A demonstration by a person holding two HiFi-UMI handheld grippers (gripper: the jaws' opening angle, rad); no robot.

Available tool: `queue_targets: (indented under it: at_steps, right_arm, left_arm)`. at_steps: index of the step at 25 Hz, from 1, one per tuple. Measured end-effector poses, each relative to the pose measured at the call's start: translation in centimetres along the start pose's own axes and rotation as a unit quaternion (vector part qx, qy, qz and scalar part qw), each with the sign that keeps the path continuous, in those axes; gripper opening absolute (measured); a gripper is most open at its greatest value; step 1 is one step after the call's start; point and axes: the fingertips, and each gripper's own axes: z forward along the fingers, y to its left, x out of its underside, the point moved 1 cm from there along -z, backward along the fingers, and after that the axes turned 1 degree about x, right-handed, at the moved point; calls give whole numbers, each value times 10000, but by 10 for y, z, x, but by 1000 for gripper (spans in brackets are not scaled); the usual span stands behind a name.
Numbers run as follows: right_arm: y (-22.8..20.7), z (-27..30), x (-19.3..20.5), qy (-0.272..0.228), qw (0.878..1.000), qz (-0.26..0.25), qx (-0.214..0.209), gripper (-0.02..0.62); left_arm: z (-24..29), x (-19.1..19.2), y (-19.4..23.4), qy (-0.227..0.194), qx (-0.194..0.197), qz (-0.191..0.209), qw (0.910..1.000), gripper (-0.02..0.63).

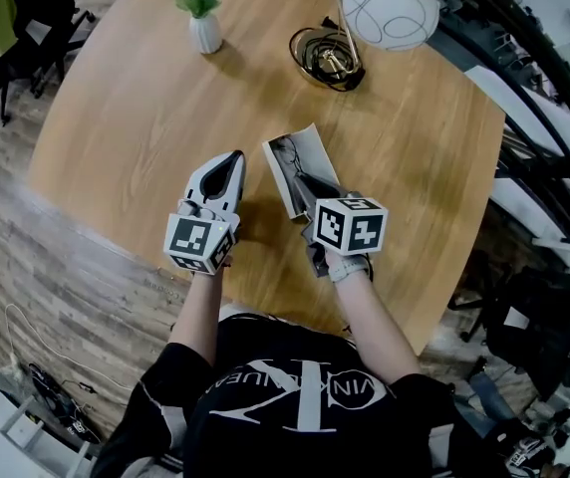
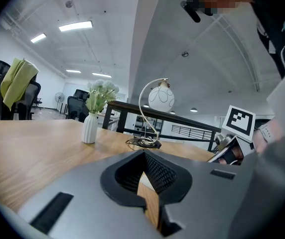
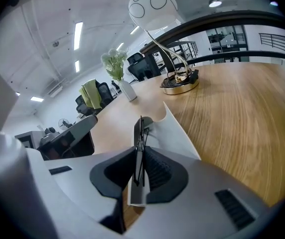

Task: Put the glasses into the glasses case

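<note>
— Setting the glasses (image 3: 140,128) down into the glasses case (image 1: 317,155): how to do this well?

— Going by the present view, best to come down slowly and straight, keeping the folded frame in line with the long side of the case. Opening the jaws only after reaching the bottom of the case, and only a little, to avoid a drop or a bounce.

— And the grip at present?

— Right gripper (image 3: 138,152) closed narrow on the glasses, pinching the thin dark frame edge-on between its two jaws.

— Where exactly, relative to the case?

— Right above the case, at its near end, with the front part of the frame reaching past the jaw tips over the white inside. Already touching the case, or only just above? Not possible to tell.

— And the other hand?

— Left gripper (image 1: 233,164) just to the left of the case, near but apart from it, jaws together, holding nothing. Perhaps useful for steadying the case from that side: probably light, so easy to push away across the table (image 1: 116,118).

— Any danger?

— Catching a temple on the raised white wall of the case. Therefore aiming for the middle of the case, not for its edge.
</note>
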Motion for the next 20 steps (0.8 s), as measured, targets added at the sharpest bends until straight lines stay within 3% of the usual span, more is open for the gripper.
queue_targets:
  at_steps: [8, 20]
  right_arm:
    - [1, 6, 4, 403, 9992, -35, -77, 60]
    - [-9, 6, 12, 657, 9975, -169, 211, 60]
  left_arm:
    - [-3, 5, 8, 0, -96, -106, 9999, 15]
    - [0, 7, 5, -13, -48, -143, 9999, 15]
